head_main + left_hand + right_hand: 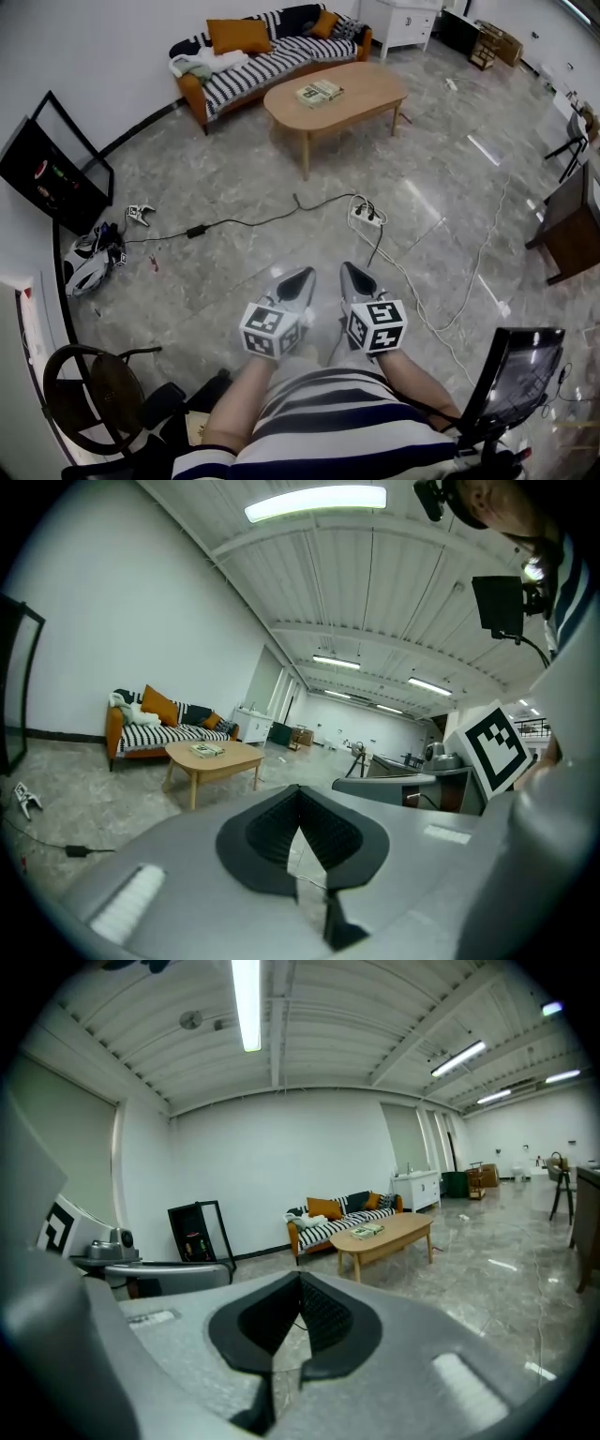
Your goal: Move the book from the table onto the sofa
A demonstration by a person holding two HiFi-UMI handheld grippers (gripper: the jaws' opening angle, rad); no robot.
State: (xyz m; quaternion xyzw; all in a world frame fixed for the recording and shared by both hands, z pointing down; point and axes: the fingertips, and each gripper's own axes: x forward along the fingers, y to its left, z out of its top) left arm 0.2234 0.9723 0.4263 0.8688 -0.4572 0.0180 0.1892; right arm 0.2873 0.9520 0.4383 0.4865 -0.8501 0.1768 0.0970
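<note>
The book [319, 92] lies on the oval wooden table [366, 94] far across the room; it also shows as a small book [206, 750] in the left gripper view and a book [367, 1231] in the right gripper view. Behind the table stands the striped sofa [272, 61] with orange cushions. My left gripper [302, 276] and right gripper [351, 270] are held side by side close to the person's body, both shut and empty, pointing toward the table from a long way off.
A power strip [366, 215] and cables [244, 223] lie on the marble floor between me and the table. A black frame [52, 169] leans on the left wall, with shoes [94, 262] near it. A chair [94, 394] stands at lower left, a dark table [572, 225] at right.
</note>
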